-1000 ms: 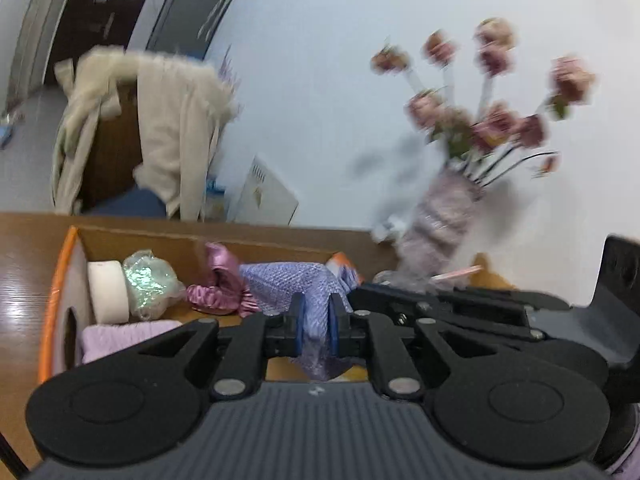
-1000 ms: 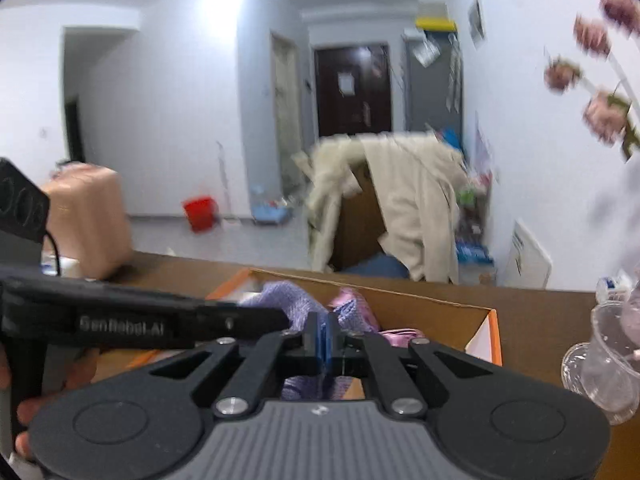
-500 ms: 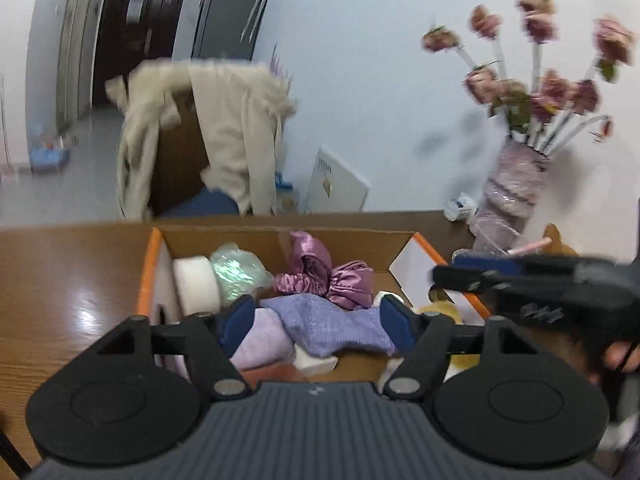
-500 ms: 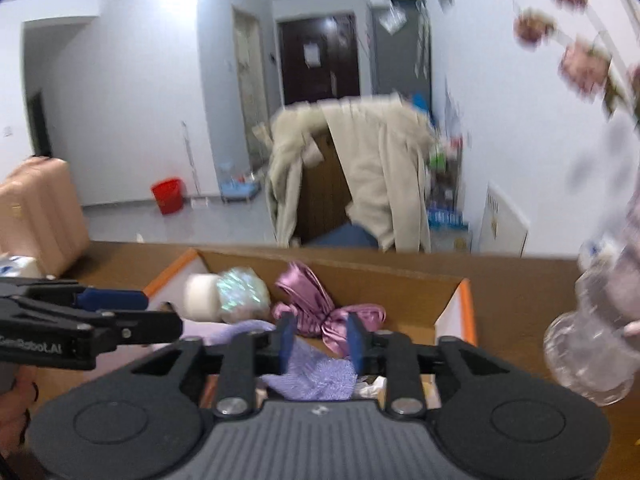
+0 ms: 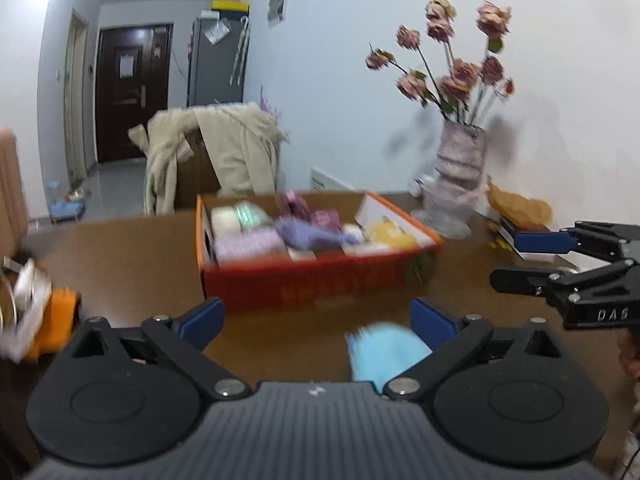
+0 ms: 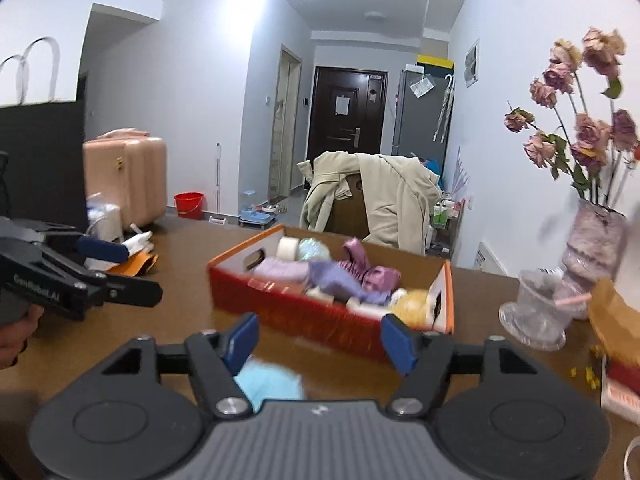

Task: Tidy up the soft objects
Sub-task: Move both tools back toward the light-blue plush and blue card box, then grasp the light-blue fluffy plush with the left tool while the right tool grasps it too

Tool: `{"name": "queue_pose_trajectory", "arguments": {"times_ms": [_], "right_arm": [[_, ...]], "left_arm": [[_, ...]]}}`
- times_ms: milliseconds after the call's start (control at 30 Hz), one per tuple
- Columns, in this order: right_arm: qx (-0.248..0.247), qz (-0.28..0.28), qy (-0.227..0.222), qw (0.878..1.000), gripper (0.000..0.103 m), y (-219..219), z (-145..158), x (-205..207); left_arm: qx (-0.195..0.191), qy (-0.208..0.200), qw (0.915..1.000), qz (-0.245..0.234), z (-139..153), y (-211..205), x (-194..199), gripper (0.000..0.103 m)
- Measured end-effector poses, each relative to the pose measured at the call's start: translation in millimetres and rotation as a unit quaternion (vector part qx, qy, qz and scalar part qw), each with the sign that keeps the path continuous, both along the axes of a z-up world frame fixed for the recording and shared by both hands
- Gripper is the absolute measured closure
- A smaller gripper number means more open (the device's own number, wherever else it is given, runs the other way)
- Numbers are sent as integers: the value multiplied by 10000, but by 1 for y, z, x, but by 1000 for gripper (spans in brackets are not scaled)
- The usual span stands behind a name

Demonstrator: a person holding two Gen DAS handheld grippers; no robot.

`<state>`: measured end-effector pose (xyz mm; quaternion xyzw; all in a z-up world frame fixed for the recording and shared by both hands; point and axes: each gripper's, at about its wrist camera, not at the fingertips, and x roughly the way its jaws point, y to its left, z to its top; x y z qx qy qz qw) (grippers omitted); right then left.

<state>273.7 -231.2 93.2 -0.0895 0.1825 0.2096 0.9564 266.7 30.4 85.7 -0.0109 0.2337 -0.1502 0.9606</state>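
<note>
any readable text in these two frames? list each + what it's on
"DAS": side of the black right gripper, seen from the left wrist.
"GenRobot.AI": side of the black left gripper, seen from the right wrist.
Lettering on the orange cardboard box: blurred, unreadable.
Notice on the dark door: too small.

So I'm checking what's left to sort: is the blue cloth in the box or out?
Out. The blue cloth lies on the table, in front of the box.
</note>
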Motion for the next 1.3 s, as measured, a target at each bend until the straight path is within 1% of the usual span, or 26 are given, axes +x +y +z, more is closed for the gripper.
{"name": "queue_pose_trajectory", "arguments": {"times_ms": [67, 167, 233, 367, 500, 567, 667, 733, 800, 867, 967, 1067, 1200, 1300], "right_arm": [[63, 35, 47, 10000, 33, 3, -13, -29], [266, 74, 248, 9993, 32, 5, -28, -64], [428, -7, 416, 9982, 32, 1, -36, -83], [671, -121, 706, 9952, 32, -9, -48, -102], [706, -393, 776, 9937, 33, -20, -51, -99], [767, -450, 805, 9928, 33, -24, -49, -87], [835, -431, 851, 9919, 34, -28, -49, -68], [886, -332, 868, 9917, 37, -27, -51, -52], [915, -211, 985, 9907, 42, -22, -55, -30], [927, -41, 1096, 9896, 45, -16, -60, -8], [908, 109, 1200, 9886, 48, -4, -66, 24], [946, 275, 1368, 9857, 52, 5, -74, 52], [1089, 286, 1562, 9813, 53, 6, -86, 79], [1239, 253, 1735, 9767, 54, 3, -97, 93]], "left_arm": [[-49, 112, 9999, 48, -12, -1, -24, 2], [-89, 227, 9996, 124, -27, 1, -55, 2], [-73, 293, 9994, 141, -34, 1, -70, 2], [-243, 440, 9981, 342, -44, -2, -86, 2], [-411, 427, 9973, 432, -45, -10, -82, 2], [-437, 476, 9969, 456, -47, -14, -74, 5], [-505, 645, 9956, 446, -51, -18, -55, 16], [-569, 850, 9939, 410, -55, -21, -39, 30], [-661, 1023, 9920, 341, -61, -24, -22, 38], [-779, 1182, 9896, 264, -68, -27, -5, 40], [-825, 1238, 9886, 237, -76, -31, 13, 45], [-989, 1376, 9854, 159, -83, -30, 31, 48], [-1116, 1440, 9832, 65, -92, -28, 50, 51], [-1373, 1498, 9791, -41, -98, -23, 61, 52]]}}
